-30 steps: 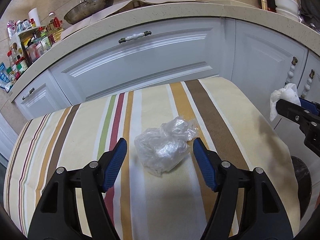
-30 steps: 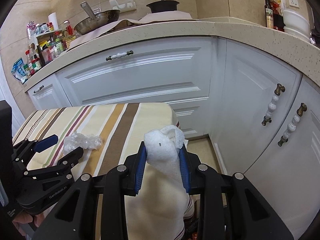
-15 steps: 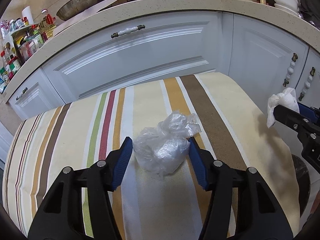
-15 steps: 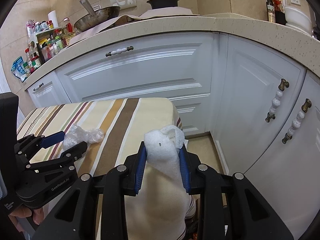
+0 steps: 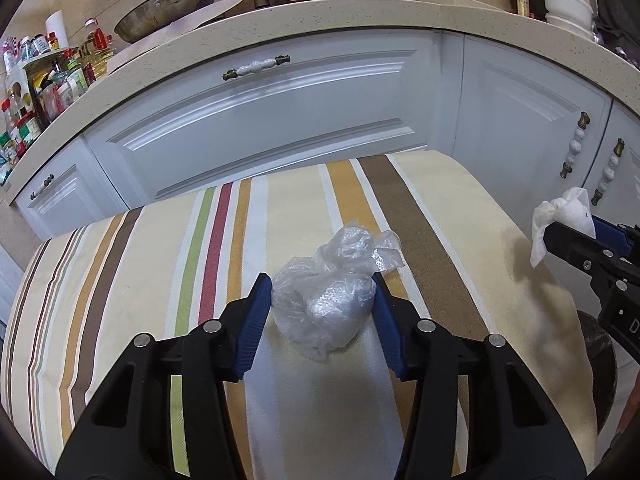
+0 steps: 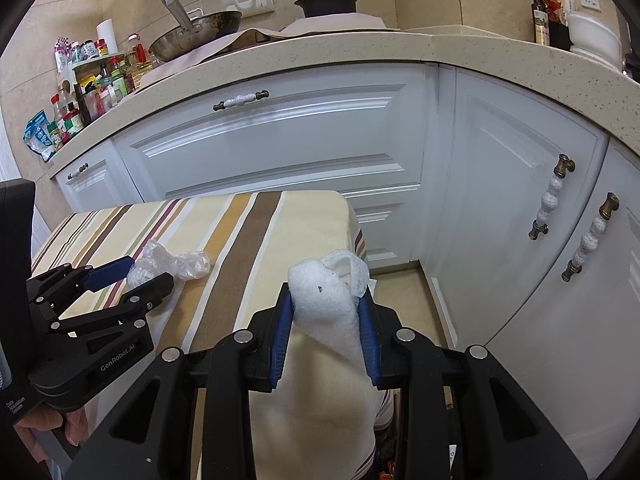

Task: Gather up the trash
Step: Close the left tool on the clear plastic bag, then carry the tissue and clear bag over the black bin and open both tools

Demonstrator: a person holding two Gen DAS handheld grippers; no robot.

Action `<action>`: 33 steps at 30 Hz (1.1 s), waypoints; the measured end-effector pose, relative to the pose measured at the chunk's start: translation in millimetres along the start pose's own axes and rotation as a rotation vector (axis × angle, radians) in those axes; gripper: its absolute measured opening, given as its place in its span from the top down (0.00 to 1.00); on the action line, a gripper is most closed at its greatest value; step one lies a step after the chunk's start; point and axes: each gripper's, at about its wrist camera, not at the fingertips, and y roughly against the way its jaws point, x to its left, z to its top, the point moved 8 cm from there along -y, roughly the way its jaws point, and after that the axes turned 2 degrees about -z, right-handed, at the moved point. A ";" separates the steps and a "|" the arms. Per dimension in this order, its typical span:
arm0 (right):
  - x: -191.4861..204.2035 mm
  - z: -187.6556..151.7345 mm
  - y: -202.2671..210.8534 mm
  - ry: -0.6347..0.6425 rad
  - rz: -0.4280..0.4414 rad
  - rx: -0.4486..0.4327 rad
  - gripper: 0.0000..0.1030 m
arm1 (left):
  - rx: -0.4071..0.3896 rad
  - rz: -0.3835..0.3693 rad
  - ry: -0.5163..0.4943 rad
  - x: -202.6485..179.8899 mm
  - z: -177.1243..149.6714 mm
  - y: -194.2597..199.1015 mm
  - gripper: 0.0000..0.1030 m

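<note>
Crinkled clear plastic wad (image 5: pixel 326 300) is lying on the striped cloth (image 5: pixel 128 280), dead ahead between my left gripper (image 5: pixel 320 306) pads; jaws have just been closing, now touching its sides. Its long axis is running away to the upper right. I'm keeping the right gripper (image 6: pixel 325 332) clamped on white tissue (image 6: pixel 326 304). Bin isn't visible; dark round shape at the right edge is unclear.

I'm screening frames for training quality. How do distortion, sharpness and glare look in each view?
Left wrist view: strong fisheye bends the countertop into an arc, corners go black, the crumpled plastic wrap is sharp with small highlights. Right wrist view: same bending and dark corners, the white tissue is crisp, soft sheen on the cabinet doors, no motion blur.
</note>
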 end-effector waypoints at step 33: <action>20.3 -42.9 77.4 -0.010 -0.028 -0.016 0.69 | -0.079 0.058 0.042 31.2 -64.0 104.1 0.53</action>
